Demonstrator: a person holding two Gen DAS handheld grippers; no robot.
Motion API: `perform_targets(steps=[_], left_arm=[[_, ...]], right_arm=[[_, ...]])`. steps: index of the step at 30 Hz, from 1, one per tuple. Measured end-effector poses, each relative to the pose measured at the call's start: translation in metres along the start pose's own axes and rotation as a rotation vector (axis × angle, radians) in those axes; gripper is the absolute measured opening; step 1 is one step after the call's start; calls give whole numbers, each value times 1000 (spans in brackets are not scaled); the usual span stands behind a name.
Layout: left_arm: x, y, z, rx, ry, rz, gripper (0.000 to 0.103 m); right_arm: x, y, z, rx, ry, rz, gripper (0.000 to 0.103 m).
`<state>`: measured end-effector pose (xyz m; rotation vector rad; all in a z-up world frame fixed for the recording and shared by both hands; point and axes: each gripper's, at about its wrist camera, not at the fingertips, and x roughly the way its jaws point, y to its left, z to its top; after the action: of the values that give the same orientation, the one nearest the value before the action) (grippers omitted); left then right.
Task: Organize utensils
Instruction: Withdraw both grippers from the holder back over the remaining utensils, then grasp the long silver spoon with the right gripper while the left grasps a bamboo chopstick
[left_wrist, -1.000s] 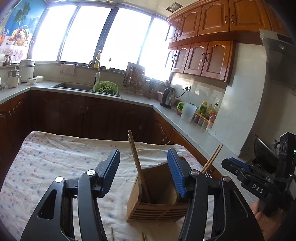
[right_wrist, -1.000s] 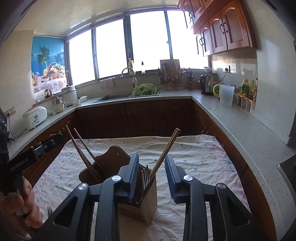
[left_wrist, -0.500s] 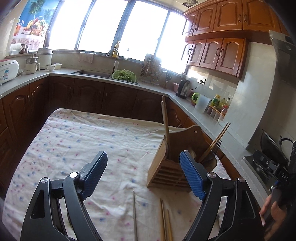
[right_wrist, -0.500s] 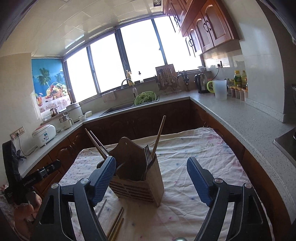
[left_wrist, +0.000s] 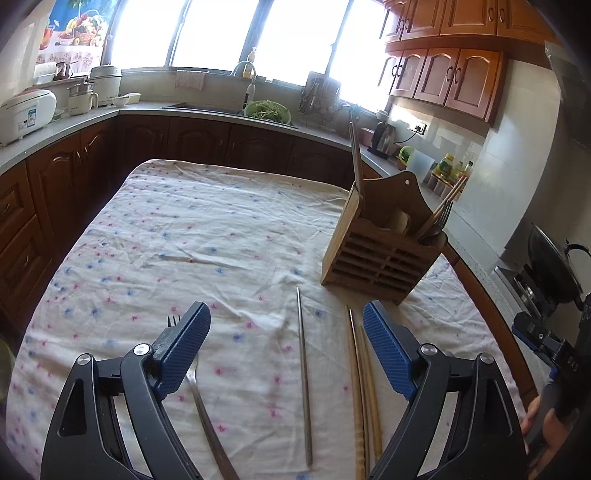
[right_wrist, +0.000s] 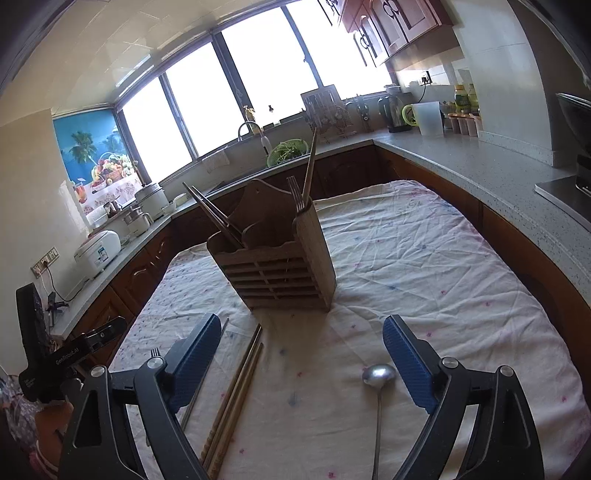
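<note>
A wooden utensil holder (left_wrist: 384, 254) (right_wrist: 275, 266) stands on the cloth-covered table, with chopsticks and forks in it. On the cloth lie a metal chopstick (left_wrist: 304, 376), wooden chopsticks (left_wrist: 364, 398) (right_wrist: 236, 395), a fork (left_wrist: 201, 398) and a metal spoon (right_wrist: 377, 376). My left gripper (left_wrist: 286, 343) is open and empty above the loose chopsticks. My right gripper (right_wrist: 301, 354) is open and empty, in front of the holder, with the spoon by its right finger.
The table's floral cloth (left_wrist: 192, 236) spreads to the left and far side. Kitchen counters (right_wrist: 480, 155) run around the table, with a sink, kettle, rice cooker (left_wrist: 26, 110) and bottles. A wok (left_wrist: 550, 266) sits on the stove at right.
Both grippers have pulled back and up from the holder and opened wide. The loose chopsticks, fork and spoon on the cloth have come into view.
</note>
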<state>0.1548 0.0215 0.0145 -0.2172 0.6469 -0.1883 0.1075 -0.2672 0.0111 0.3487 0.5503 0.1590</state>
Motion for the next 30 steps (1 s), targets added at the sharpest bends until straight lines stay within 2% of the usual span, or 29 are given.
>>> perform_targets(steps=[16,30], left_arm=[[-9,2,-50,15,88,-1,89],[1,-12,-59,48,128,-12,89]], right_arm=[[-14,-6,-58,-4,73,-31,91],[-9,-19,-67,3,99,-75,91]])
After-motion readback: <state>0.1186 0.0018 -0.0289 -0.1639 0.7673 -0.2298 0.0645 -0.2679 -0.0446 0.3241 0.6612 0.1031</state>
